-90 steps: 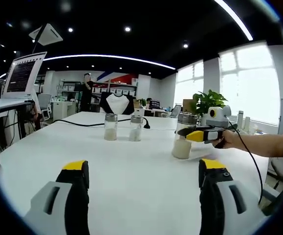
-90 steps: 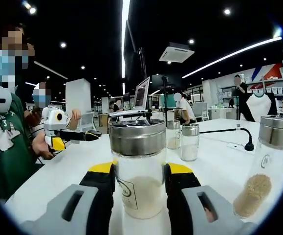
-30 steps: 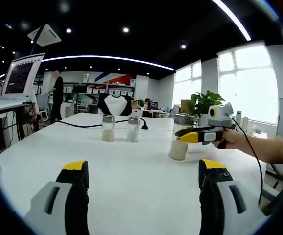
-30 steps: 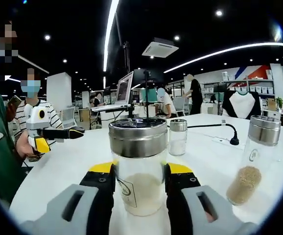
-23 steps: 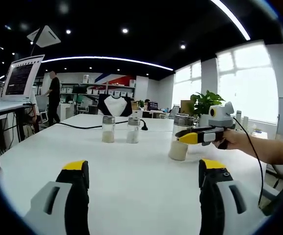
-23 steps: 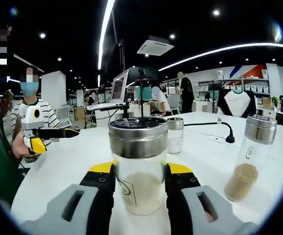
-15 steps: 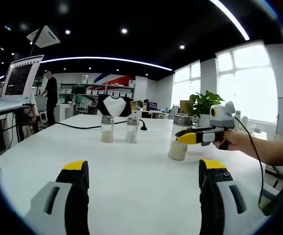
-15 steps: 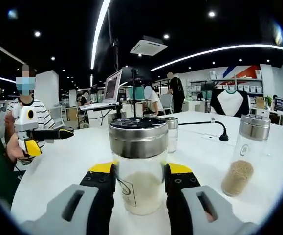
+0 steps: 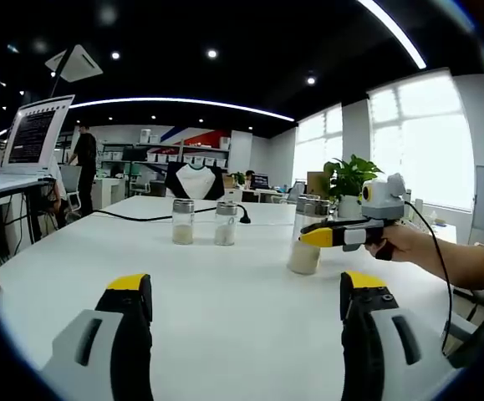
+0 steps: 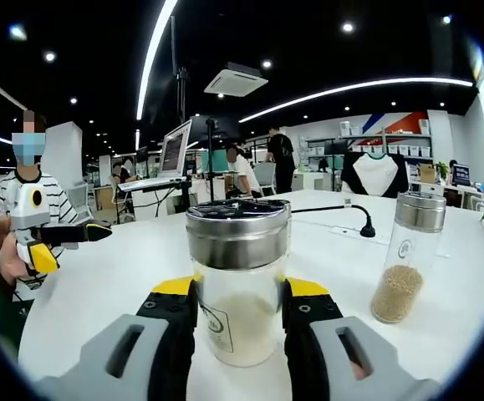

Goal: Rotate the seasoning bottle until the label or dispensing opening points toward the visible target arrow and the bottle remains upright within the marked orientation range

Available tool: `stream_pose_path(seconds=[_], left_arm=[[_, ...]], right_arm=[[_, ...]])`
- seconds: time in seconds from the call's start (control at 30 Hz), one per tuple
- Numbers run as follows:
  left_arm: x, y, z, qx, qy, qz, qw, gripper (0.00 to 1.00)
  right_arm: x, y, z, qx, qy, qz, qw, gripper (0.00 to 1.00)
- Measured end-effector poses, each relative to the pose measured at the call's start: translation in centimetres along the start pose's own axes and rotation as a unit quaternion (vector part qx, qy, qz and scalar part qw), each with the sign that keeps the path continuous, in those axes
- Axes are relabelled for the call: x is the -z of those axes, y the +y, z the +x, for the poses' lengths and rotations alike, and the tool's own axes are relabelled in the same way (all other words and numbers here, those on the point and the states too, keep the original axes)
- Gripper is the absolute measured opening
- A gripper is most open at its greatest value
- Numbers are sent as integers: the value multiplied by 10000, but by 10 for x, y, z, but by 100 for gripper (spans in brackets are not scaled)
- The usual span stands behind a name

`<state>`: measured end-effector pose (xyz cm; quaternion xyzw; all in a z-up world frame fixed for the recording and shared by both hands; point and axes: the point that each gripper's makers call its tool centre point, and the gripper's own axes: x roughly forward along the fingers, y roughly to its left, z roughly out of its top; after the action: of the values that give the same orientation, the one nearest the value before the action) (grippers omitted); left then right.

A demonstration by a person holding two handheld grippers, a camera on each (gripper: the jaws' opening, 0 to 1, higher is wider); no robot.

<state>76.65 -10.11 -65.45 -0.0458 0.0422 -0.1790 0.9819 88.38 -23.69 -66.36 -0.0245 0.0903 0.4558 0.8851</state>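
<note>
A glass seasoning bottle (image 10: 237, 305) with a steel lid and pale powder inside stands upright on the white table (image 10: 99, 292). My right gripper (image 10: 237, 292) is shut on its body, with a yellow-tipped jaw on each side. Its small label faces front-left in the right gripper view. In the left gripper view the same bottle (image 9: 305, 251) stands at right, with the right gripper (image 9: 313, 236) shut on it and held by a hand. My left gripper (image 9: 246, 334) hovers open over the table, well short of the bottle, holding nothing. That left gripper (image 10: 45, 238) appears far left in the right gripper view.
A bottle of brown grains (image 10: 405, 267) stands right of the held one. Two more bottles (image 9: 183, 222) (image 9: 225, 223) stand mid-table, with a black cable (image 9: 133, 217) behind them. A laptop on a stand (image 9: 33, 138) is at left and a plant (image 9: 350, 177) behind. People are nearby.
My right gripper has swung round with the bottle still in its jaws, so the room has slid across its view. The left gripper has stayed put, open.
</note>
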Motion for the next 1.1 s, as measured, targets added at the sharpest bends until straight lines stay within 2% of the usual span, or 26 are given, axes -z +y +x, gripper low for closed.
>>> stream_pose_path(seconds=[1.1], left_arm=[[1, 2, 0, -33, 1, -21, 10000, 98]], right_arm=[[1, -4, 2, 1006, -37, 204, 9947, 39]])
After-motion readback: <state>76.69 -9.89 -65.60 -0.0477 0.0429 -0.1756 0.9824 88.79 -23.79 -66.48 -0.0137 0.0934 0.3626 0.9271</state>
